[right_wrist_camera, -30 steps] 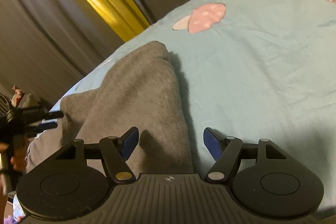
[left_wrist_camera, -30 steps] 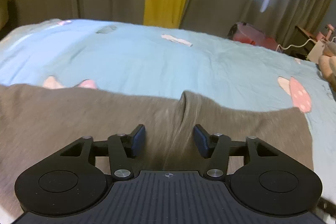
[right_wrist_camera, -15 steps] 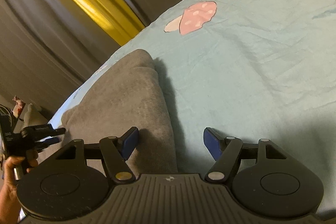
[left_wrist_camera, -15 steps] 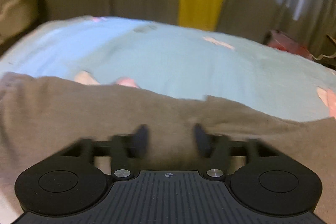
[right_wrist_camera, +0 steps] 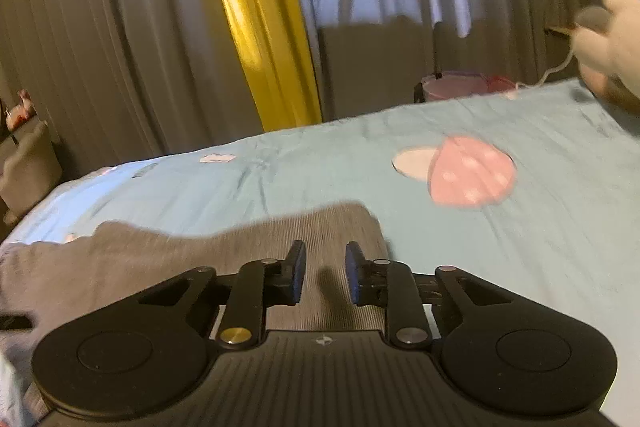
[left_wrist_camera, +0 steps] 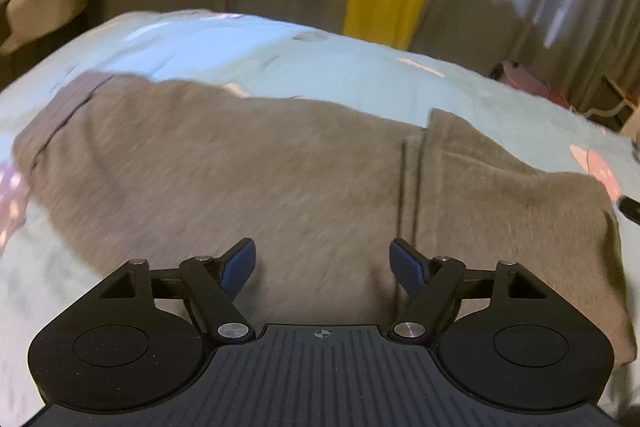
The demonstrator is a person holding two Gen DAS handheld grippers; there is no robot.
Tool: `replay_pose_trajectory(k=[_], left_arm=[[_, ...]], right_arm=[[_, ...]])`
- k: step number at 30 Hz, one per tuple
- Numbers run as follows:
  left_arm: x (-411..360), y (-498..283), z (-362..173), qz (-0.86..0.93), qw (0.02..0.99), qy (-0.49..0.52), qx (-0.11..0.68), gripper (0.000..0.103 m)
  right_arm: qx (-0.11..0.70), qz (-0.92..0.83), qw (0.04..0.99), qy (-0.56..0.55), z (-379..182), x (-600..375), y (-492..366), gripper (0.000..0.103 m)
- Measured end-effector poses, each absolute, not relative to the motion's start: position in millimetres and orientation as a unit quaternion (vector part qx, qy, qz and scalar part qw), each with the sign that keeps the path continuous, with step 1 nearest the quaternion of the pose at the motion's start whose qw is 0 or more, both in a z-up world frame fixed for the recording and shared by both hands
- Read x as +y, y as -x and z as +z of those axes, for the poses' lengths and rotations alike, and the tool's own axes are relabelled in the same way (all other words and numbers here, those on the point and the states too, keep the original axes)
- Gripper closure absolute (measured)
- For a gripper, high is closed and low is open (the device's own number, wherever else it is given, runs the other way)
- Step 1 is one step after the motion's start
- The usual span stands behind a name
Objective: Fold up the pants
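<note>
Since the earlier frames both views have swung across the bed (left_wrist_camera: 360, 75): the grey pants (left_wrist_camera: 280, 179) now lie spread wide on the blue sheet, near the cameras. Left gripper (left_wrist_camera: 323, 261) has just been opening and hovers wide over the cloth, gripping nothing. Right gripper (right_wrist_camera: 325, 277) has just been closing to a narrow gap, apparently with nothing between the pads. For a clean fold, pinch matching edges and lift evenly. Only the left view shows the far-left hem (left_wrist_camera: 60, 119); only the right shows the pink mushroom print (right_wrist_camera: 468, 173).

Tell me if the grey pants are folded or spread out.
Folded at least once: the grey pants show a doubled layer on the bed sheet.
</note>
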State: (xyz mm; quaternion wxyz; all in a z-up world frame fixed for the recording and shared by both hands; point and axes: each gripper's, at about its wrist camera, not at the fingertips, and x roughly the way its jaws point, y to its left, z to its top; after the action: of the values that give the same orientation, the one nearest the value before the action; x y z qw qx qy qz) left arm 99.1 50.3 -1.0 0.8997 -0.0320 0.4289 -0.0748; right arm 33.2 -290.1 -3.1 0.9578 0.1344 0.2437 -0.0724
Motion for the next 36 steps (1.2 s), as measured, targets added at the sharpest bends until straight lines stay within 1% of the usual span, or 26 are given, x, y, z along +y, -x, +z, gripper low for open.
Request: replay_pose_trajectory(k=[2,3,4,5,7,8,10,13,17,19,20,24,26,27,28,29,30,32,36], left_arm=[[62.1,-94.3,-4.5,-0.065,0.897,0.045,0.436,0.022],[66.4,-93.3,-7.5,-0.063,0.894,0.051,0.442,0.022],[68.2,-93.3,-9.5,-0.058,0.891,0.053,0.447,0.022],[70.5,-93.8,-11.3,-0.051,0.889,0.056,0.451,0.022],[76.2,-94.5,-10.9,-0.044,0.889,0.065,0.451,0.020],[80.1,-95.1,-10.0,-0.043,0.890,0.074,0.448,0.019],[86.9,-97.6,-9.6,-0.042,0.892,0.090,0.441,0.013],[94.3,-102.4,-13.2,-0.030,0.891,0.101,0.441,0.012],[95.1,-103.9,-13.0,-0.025,0.890,0.103,0.443,0.011],[93.8,-103.8,-11.6,-0.023,0.892,0.090,0.442,0.010],[94.1,-103.8,-10.9,-0.019,0.893,0.083,0.442,0.010],[100.0,-105.7,-10.9,-0.014,0.894,0.067,0.443,0.009],[102.9,-106.3,-11.7,-0.011,0.895,0.065,0.442,0.009],[104.8,-107.0,-12.1,-0.008,0.895,0.066,0.441,0.009],[106.6,-107.5,-12.3,-0.007,0.895,0.069,0.440,0.009],[108.5,-108.3,-12.8,-0.007,0.895,0.073,0.440,0.009],[110.1,-108.8,-12.8,-0.007,0.895,0.077,0.440,0.009],[113.4,-109.3,-12.2,-0.005,0.895,0.082,0.438,0.009],[127.7,-105.7,-8.4,0.008,0.899,0.094,0.427,0.008]], right_arm=[[0.270,-0.072,0.952,-0.126,-7.8,-292.9,-64.3,0.084],[0.297,-0.074,0.944,-0.124,-15.3,-294.9,-80.2,0.084],[0.335,-0.080,0.931,-0.121,-28.3,-297.5,-98.3,0.087],[0.355,-0.085,0.924,-0.112,-39.5,-298.9,-108.3,0.087],[0.342,-0.086,0.931,-0.095,-38.5,-294.5,-108.8,0.088],[0.344,-0.094,0.930,-0.093,-33.1,-290.5,-106.1,0.085],[0.310,-0.074,0.943,-0.093,-16.9,-276.6,-83.7,0.084],[0.278,-0.030,0.957,-0.074,-7.3,-245.3,-49.8,0.084],[0.303,-0.010,0.951,-0.066,-25.1,-216.0,-47.4,0.083],[0.355,-0.020,0.931,-0.080,-46.6,-212.1,-61.8,0.082],[0.357,-0.026,0.929,-0.089,-55.0,-213.2,-63.7,0.082],[0.339,-0.038,0.929,-0.145,-42.2,-216.2,-45.8,0.082],[0.321,-0.028,0.937,-0.135,-36.6,-210.4,-20.0,0.082],[0.317,-0.025,0.941,-0.120,-36.7,-205.3,-9.3,0.079],[0.322,-0.023,0.941,-0.105,-39.1,-198.2,-0.5,0.072],[0.336,-0.019,0.937,-0.094,-47.5,-196.0,6.1,0.070],[0.339,-0.016,0.937,-0.085,-55.8,-195.7,8.4,0.070],[0.312,-0.005,0.947,-0.078,-61.3,-198.6,18.1,0.070],[0.322,-0.020,0.935,-0.144,-42.3,-211.1,14.2,0.070]])
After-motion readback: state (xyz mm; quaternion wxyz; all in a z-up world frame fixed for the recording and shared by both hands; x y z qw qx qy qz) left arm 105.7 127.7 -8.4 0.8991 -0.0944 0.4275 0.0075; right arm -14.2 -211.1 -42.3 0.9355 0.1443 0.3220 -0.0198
